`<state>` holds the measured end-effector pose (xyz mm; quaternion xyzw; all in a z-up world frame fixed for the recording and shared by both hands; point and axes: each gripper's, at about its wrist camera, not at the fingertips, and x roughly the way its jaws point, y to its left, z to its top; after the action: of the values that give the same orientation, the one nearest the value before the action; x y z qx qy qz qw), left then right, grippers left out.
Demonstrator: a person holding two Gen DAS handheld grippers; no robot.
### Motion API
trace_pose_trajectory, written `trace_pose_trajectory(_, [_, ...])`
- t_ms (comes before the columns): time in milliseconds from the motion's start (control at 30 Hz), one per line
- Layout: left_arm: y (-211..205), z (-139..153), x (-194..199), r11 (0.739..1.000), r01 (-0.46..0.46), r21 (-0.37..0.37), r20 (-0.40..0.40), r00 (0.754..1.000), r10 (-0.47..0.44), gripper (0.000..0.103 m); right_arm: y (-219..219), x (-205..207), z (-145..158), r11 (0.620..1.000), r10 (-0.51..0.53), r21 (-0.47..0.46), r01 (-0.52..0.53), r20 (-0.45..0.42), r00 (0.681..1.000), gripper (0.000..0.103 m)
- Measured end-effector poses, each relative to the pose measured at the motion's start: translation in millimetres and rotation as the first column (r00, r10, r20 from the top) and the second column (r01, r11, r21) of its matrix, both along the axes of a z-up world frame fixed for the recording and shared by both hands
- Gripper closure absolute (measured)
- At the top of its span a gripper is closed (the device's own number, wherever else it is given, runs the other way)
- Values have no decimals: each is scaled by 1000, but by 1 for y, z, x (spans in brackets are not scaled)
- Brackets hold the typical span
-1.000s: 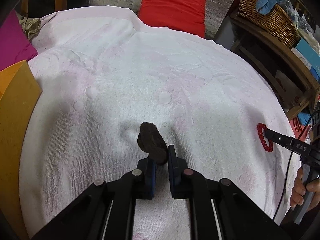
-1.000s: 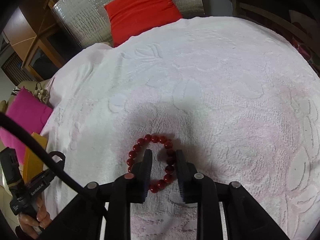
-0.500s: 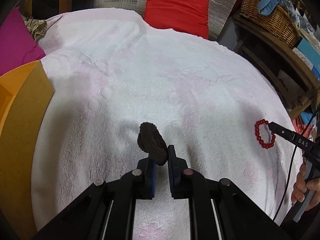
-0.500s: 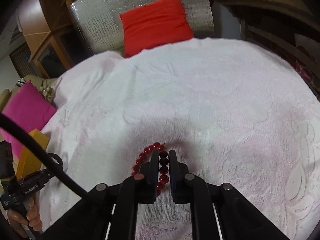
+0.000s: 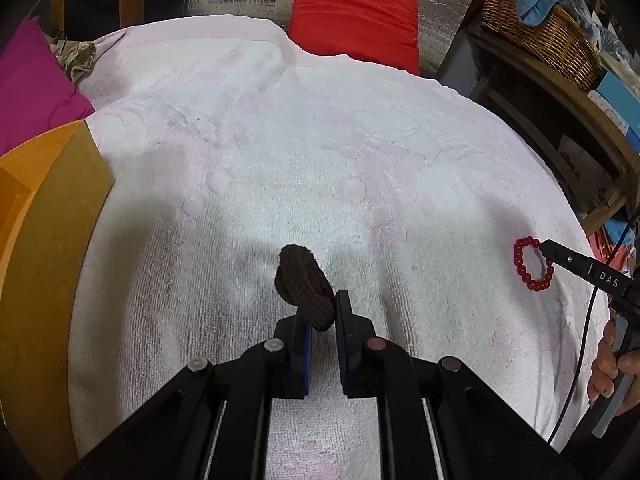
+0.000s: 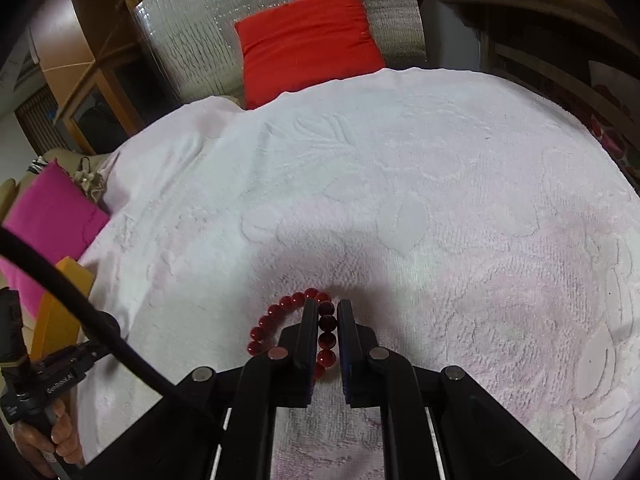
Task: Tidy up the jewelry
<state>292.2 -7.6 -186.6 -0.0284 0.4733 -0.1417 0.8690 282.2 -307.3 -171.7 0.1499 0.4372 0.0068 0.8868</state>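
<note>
My right gripper (image 6: 325, 322) has its fingers clamped on one side of the red bead bracelet (image 6: 280, 312): three or four beads sit pinched in the narrow slot between the pads, and the rest of the loop bulges out toward ten o'clock of the fingertips. In the left wrist view the same bracelet hangs as an open ring off the right gripper's tip at about three o'clock, with a faint shadow on the white towel (image 6: 460, 208) beneath it, so I judge it lifted just clear, though I cannot be sure.

My left gripper (image 5: 320, 312) is likewise closed, its fingers gripping the lower end of a dark brown knitted band (image 5: 304, 280), which sticks up and leans toward eleven o'clock above the towel.

Outward from there, the towel covers the whole work surface. An orange box (image 5: 44, 216) lies at nine o'clock in the left view, its open edge facing me, and shows again at eight o'clock in the right view. A magenta cushion (image 5: 28, 80) sits beyond it at ten o'clock, a red cushion (image 5: 354, 20) at twelve, a wicker basket (image 5: 536, 28) at two.

I take the step in hand to be the pickup, finished on both sides; carrying is next. I guess the orange box is the destination. The next move calls for keeping both grips firm, swinging left toward the box, and holding the bracelet level so the loose loop does not swing or snag on the towel's pile.
</note>
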Motion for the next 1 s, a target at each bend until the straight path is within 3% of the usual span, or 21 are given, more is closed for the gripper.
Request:
trace_pose_trajectory(233, [-7,0,-1,999,1,48,19,1000,-2,92,-8,2,-8,1000,-18,-2,18,-56,998,92])
trace_pose_trajectory(400, [-11,0,-2,997,1,82,29,1000,-4,92,-9,4,-12,1000,-24,-7,24,-74,997,74])
trace_pose_trajectory(467, [-10,-1,-2,996,-1,94,29,1000,-1,92,-7,4,-12,999,-19,-27,18,-63,998,71])
trace_pose_trajectory(667, [-11,0,-3,993,2,119,39,999,-7,92,5,5,-16,988,14,-151,-20,-37,999,72])
trace_pose_trajectory(733, [-11,0,-3,992,1,124,42,999,-6,92,9,4,-14,985,21,-173,-25,-25,999,79])
trace_pose_trajectory(800, [-11,0,-3,992,-2,128,43,999,-3,92,11,1,-11,983,30,-180,-31,-11,999,91])
trace_pose_trajectory(1000, [-12,1,-3,991,-10,137,50,999,3,92,18,-10,7,988,67,-144,-55,81,994,91])
